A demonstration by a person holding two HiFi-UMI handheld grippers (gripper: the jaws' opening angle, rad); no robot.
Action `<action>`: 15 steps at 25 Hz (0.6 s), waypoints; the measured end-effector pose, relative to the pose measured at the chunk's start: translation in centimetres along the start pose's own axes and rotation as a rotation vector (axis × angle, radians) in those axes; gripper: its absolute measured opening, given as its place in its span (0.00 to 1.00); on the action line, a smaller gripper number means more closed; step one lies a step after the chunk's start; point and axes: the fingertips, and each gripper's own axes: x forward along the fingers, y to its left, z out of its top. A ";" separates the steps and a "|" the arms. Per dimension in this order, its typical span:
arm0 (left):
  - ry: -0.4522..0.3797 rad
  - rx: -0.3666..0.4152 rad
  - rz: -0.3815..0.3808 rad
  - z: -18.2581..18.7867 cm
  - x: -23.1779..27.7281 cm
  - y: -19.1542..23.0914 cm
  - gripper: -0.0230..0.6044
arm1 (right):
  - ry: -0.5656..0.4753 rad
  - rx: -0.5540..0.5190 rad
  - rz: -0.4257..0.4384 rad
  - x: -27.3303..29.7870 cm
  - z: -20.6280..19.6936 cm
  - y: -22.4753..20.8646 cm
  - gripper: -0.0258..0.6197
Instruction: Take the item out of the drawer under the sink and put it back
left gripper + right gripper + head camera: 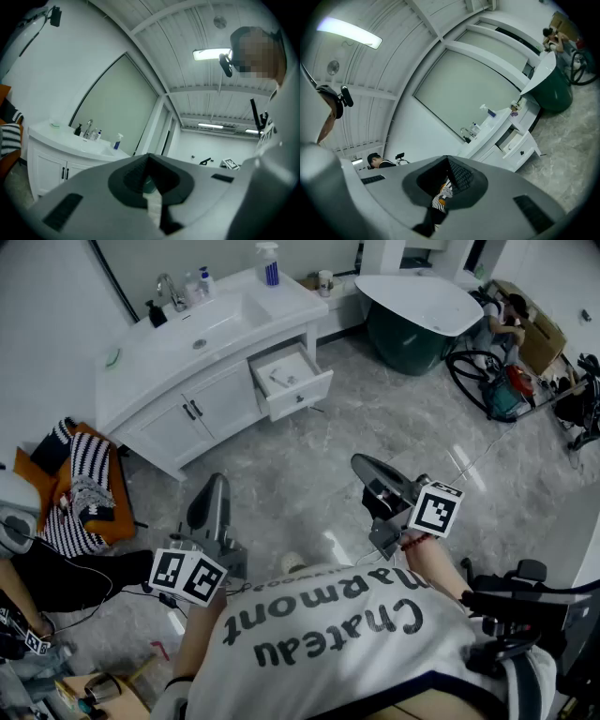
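The white vanity with its sink stands at the far left wall. Its right-hand drawer is pulled open, and a small pale item lies inside. Both grippers are held level over the marble floor, well short of the vanity. My left gripper is shut with nothing in it. My right gripper is also shut and empty. In the left gripper view the jaws of the left gripper meet, with the vanity beyond at the left. Past the right gripper in the right gripper view, the open drawer shows.
A green and white bathtub stands right of the vanity. A chair with striped cloth is at the left, and a seated person is below it. A bicycle wheel and another person are at the back right. A spray bottle is on the counter.
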 end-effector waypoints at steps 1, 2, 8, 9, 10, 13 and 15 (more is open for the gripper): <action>0.002 -0.001 -0.001 -0.1 0.0 0.0 0.05 | 0.000 0.001 0.000 0.0 0.0 0.0 0.06; 0.004 -0.003 -0.001 -0.2 0.0 0.0 0.05 | 0.000 0.001 0.000 0.0 -0.1 0.0 0.06; 0.013 -0.006 0.000 -0.2 0.1 0.5 0.05 | 0.006 0.010 -0.004 0.3 -0.3 -0.2 0.06; 0.014 -0.006 0.001 -0.3 0.1 0.7 0.05 | 0.006 0.015 -0.005 0.5 -0.4 -0.2 0.06; 0.016 -0.006 0.002 -0.3 0.0 0.9 0.05 | 0.004 0.020 -0.006 0.6 -0.5 -0.3 0.06; 0.025 -0.009 0.012 -0.4 -0.3 1.9 0.05 | -0.017 0.015 0.008 1.4 0.1 -0.3 0.06; 0.030 -0.019 0.012 -0.3 -0.5 2.6 0.05 | -0.021 -0.044 0.006 1.9 1.0 -0.2 0.06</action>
